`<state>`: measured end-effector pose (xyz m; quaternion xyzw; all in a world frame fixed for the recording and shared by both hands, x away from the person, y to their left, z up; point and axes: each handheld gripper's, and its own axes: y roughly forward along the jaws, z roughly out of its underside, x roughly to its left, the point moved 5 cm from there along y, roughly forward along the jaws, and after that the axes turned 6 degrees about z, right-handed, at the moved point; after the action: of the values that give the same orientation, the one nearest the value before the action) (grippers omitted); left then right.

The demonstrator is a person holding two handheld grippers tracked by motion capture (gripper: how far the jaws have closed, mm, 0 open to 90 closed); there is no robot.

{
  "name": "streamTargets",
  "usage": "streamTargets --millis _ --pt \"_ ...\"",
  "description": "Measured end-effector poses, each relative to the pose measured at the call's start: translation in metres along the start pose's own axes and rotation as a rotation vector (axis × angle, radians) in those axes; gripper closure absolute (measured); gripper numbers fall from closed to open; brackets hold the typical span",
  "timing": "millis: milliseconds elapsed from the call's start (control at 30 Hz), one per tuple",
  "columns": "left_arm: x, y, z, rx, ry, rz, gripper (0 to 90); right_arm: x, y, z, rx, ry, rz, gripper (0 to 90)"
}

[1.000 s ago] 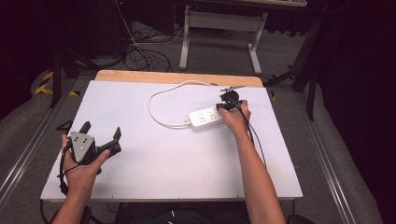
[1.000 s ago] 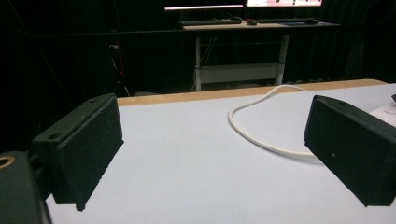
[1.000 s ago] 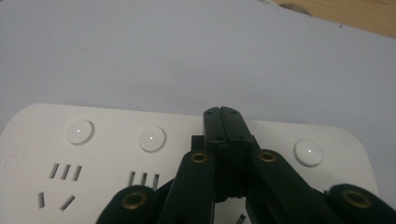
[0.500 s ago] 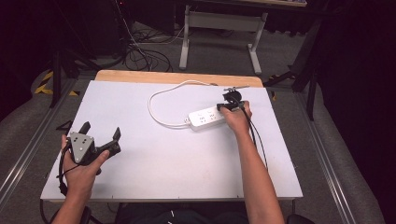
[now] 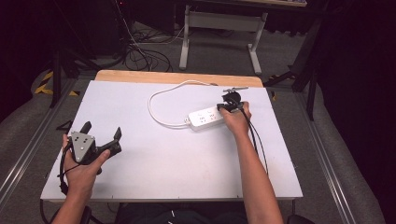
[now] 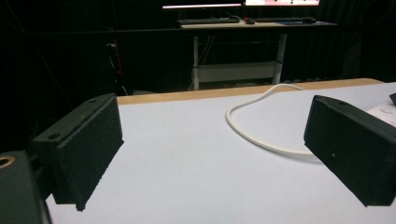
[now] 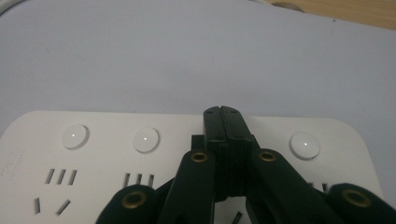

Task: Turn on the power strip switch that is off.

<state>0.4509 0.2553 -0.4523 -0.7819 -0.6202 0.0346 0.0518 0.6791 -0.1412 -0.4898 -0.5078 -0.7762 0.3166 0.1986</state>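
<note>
A white power strip (image 5: 205, 119) lies right of the table's middle, and its white cable (image 5: 159, 105) loops away to the far left. My right gripper (image 5: 230, 103) hangs over the strip's right end, jaws shut with nothing between them. In the right gripper view the shut tips (image 7: 222, 116) rest in the strip's (image 7: 93, 158) row of round buttons (image 7: 146, 139), hiding the spot beneath them. My left gripper (image 5: 100, 136) is held near the table's front left, open and empty. Its pads (image 6: 88, 149) stand wide apart, with the cable (image 6: 252, 135) far ahead.
The white table top (image 5: 187, 172) has a wooden strip (image 5: 177, 77) along its far edge. Behind it stands a desk frame (image 5: 219, 28) with loose cables (image 5: 140, 56) on the floor. Metal rails (image 5: 28, 149) run along both sides.
</note>
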Motion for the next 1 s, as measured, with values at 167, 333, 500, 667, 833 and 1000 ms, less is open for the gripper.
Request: streamTargets --millis 167,333,500,667,833,1000 --pt "0.0001 0.0013 0.0002 0.003 0.0 0.0 5.1 -0.0015 0.0 -0.0002 0.0 0.022 -0.014 90.0" --pt "-0.0001 0.0015 0.0004 0.004 0.001 0.001 5.1 -0.0027 -0.0007 -0.0004 -0.008 0.048 -0.029 90.0" --pt "0.0 0.0012 0.0003 0.004 0.002 0.001 5.1 0.0022 0.0003 -0.0008 -0.02 0.019 -0.006 90.0" --pt "0.0001 0.0008 0.0005 0.002 0.002 0.001 5.1 0.0015 0.0004 -0.0007 -0.023 0.019 -0.01 90.0" --pt "0.0002 0.0003 0.0006 0.002 0.0 -0.001 5.1 0.0023 0.0004 -0.0008 -0.024 0.009 0.001 90.0" --pt "-0.0005 0.0012 0.0007 0.006 0.005 0.001 5.1 0.003 0.0002 -0.0006 -0.03 0.01 0.009 90.0"
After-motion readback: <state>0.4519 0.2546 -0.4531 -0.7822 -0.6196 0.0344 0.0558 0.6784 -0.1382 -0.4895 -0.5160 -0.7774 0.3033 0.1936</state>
